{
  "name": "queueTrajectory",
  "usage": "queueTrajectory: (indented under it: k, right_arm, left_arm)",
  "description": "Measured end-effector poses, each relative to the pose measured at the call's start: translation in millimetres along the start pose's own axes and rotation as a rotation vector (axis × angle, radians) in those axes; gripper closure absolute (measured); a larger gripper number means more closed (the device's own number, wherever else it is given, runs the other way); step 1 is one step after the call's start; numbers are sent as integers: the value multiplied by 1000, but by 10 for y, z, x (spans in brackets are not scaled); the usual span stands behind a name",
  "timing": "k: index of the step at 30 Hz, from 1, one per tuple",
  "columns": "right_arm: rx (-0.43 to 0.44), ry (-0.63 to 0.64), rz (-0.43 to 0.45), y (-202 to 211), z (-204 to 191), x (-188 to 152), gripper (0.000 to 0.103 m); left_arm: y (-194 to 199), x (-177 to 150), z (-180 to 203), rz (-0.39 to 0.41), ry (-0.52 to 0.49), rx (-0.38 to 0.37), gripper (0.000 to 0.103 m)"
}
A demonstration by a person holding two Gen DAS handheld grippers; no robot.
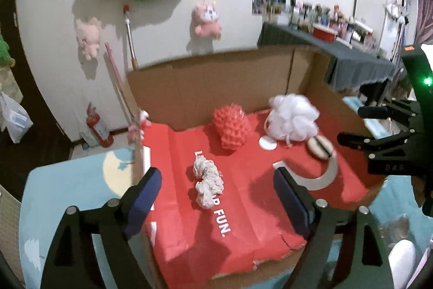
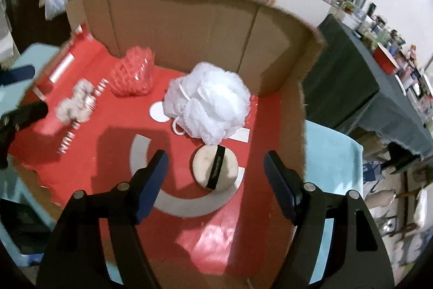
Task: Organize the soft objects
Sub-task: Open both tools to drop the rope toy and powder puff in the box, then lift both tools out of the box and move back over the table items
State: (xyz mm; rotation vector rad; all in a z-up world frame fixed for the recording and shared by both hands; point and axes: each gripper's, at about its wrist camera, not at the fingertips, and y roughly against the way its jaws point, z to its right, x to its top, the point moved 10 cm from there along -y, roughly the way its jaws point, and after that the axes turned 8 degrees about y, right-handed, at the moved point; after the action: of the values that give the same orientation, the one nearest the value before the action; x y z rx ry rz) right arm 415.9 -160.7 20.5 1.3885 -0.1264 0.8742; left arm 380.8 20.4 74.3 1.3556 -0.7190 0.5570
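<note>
Soft objects are found lying on the red floor of an opened cardboard box [image 1: 205, 88], which is set on a light blue surface [image 1: 67, 197].

Left wrist view, near to far: the left tongs [image 1: 216, 197] are held open above the box, with nothing gripped between the blue pads [image 1: 143, 194]. Directly between and just beyond the pads, a crumpled pinkish-white scrunchie [image 1: 208, 182] is seen resting on the red floor, clear of both pads. Farther in, a red mesh sponge [image 1: 231, 126] is placed near the back wall. To its right, a white bath pouf [image 1: 293, 117] is located, with a round beige puff [image 1: 320, 147] carrying a black strap just in front of it.

Right wrist view, near to far: the right tongs [image 2: 216, 182] are likewise held open and empty. The round beige puff [image 2: 215, 168] is seen lying between and just beyond the fingertips, untouched by either pad. The white bath pouf [image 2: 208, 106] is positioned immediately behind it, touching or nearly touching. The red mesh sponge [image 2: 134, 75] and the scrunchie [image 2: 75, 104] are located farther left.

Beyond the box, a pink plush toy [image 1: 207, 19] is hung on the white wall, and a cluttered table with a dark cloth [image 1: 338, 56] is visible at right.
</note>
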Motion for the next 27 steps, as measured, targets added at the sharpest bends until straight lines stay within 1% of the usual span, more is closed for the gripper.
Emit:
queueTrajectory:
  k: [2,3,5,6,9,11,12,14,17,21,24,27]
  right_arm:
    - [-3,-17,37,241,1,-19,31]
    - [-8,-27,59,341,86,-26,31]
    - [-7,-53,118,654,90,-72,31]
    - [-2,-61,137,736,126,-34,31]
    - [-6,-73,224,1155,66,-100,30]
    - [-35,-64,292,1455,-13,-151,25]
    - [-48,-62,328,1608,-28,-178,21]
    - [-64,-65,401,1895,-112,-257,19]
    - [-70,-72,457,2149,-216,-387,19]
    - [-74,-74,519,2444,-394,-619,19]
    - [-98,-98,557,2602,-480,-832,19]
    - [-97,-115,593,2720,-559,-1023,19]
  left_arm:
    - [181,54,-11,45,23,-14,10]
    - [313,61,-2,71,36,-19,8]
    - [550,63,40,111,50,-32,6]
    - [654,49,65,128,54,-43,4]
    - [1006,-4,152,192,57,-59,2]
    - [1199,-49,201,237,58,-61,0]
    - [1305,-80,225,259,58,-63,0]
    - [1465,-151,265,292,61,-61,0]
    - [1673,-283,329,347,55,-39,0]
    - [1871,-471,421,387,48,-36,0]
    - [2021,-627,466,417,52,-46,0]
    - [2126,-775,523,429,58,-58,0]
